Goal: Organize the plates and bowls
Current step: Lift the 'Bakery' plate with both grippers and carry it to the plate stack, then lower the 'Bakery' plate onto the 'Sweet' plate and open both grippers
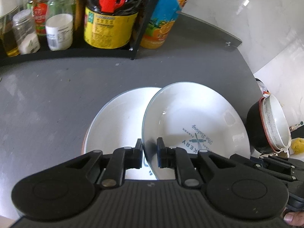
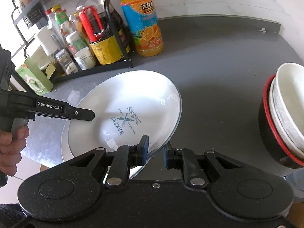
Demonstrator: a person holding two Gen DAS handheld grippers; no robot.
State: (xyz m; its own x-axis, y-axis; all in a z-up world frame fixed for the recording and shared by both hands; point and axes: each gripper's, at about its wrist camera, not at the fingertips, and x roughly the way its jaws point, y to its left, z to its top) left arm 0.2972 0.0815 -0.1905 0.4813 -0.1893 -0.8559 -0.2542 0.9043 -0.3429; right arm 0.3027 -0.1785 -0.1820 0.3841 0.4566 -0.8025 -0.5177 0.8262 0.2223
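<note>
A white plate printed "Bakery" (image 1: 197, 117) (image 2: 133, 98) hangs tilted over a second white plate (image 1: 115, 121) (image 2: 65, 142) that lies on the grey counter. My left gripper (image 1: 150, 148) (image 2: 81, 114) is shut on the printed plate's rim on its left side. On the near right edge, the right gripper (image 2: 155, 152) has the same rim between its fingers and looks shut on it. A stack of bowls (image 2: 285, 117) (image 1: 269, 125), white ones nested in a black bowl with a red rim, stands to the right of the plates.
A black wire rack (image 2: 114, 53) (image 1: 76, 51) of sauce bottles and jars runs along the back left. An orange juice bottle (image 2: 144, 19) (image 1: 163, 26) stands beside it and a green box (image 2: 34, 77) sits at its left end. A hand (image 2: 9, 146) holds the left gripper.
</note>
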